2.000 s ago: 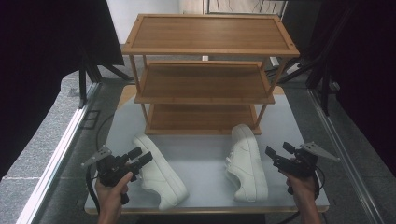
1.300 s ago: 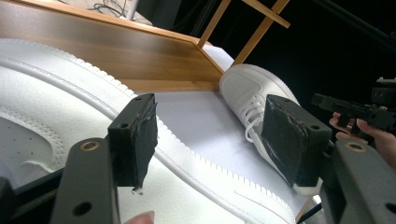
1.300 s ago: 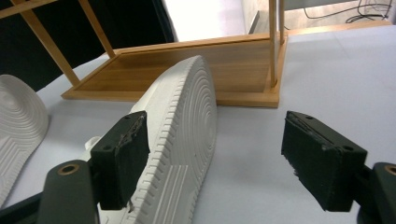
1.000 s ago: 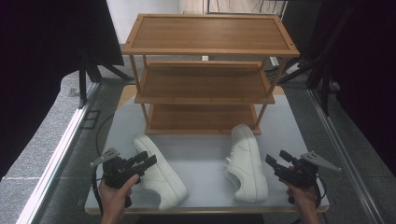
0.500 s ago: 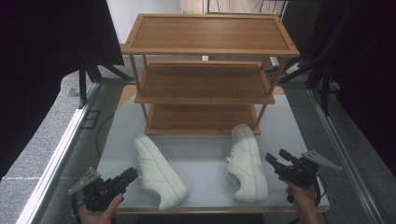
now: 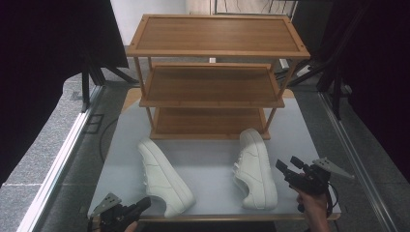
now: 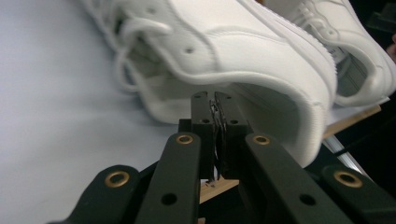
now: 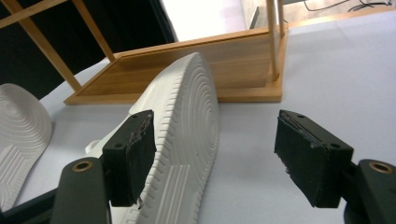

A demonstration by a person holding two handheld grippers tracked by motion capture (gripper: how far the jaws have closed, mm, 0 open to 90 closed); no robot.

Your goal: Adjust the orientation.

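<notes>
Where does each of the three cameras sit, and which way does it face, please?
High view: above the table's near side, looking forward and down at the wooden rack; both hands' grippers enter below.
Left gripper view: on the left gripper, shut jaws facing the left shoe.
Right gripper view: on the right gripper, open, facing the right shoe, shared with the high view.

Setting: lab or recording studio, not a home. Evidence: black curtains (image 6: pixel 43 72) enclosing both sides; white table (image 6: pixel 212 164) framed by aluminium rails (image 6: pixel 58 164); cables (image 6: pixel 104 140) trailing on grey carpet (image 6: pixel 34 159); staged wooden three-tier rack (image 6: pixel 212 72) on the table.
</notes>
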